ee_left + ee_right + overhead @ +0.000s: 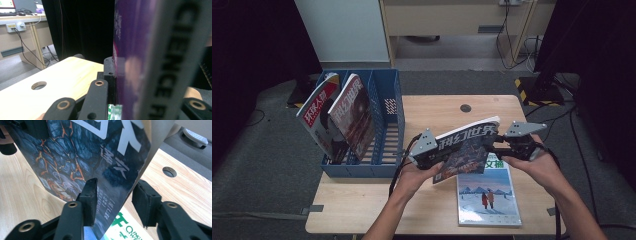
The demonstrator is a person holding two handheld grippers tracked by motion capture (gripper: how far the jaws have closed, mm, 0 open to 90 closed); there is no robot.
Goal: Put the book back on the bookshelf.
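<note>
You've got the dark sci-fi magazine (467, 150) lifted above the bench (432, 110), over its middle, tilted. Your left gripper (428, 154) has its jaws clamped tight on the left edge. Your right gripper (502, 146) straddles the right edge, jaws apart, not pinching. Below lies a snowy-cover magazine (487, 197) near the front right corner.

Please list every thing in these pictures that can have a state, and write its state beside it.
Dark science-fiction magazine with white title: lifted off the table, tilted.
Left tool: shut on that magazine.
Right tool: open, the magazine's corner between its jaws, pads not pressing.
Snow-scene magazine: flat on the wooden table.
Blue plastic file rack: upright, right slot empty.
Two magazines in the rack: standing, leaning.
</note>
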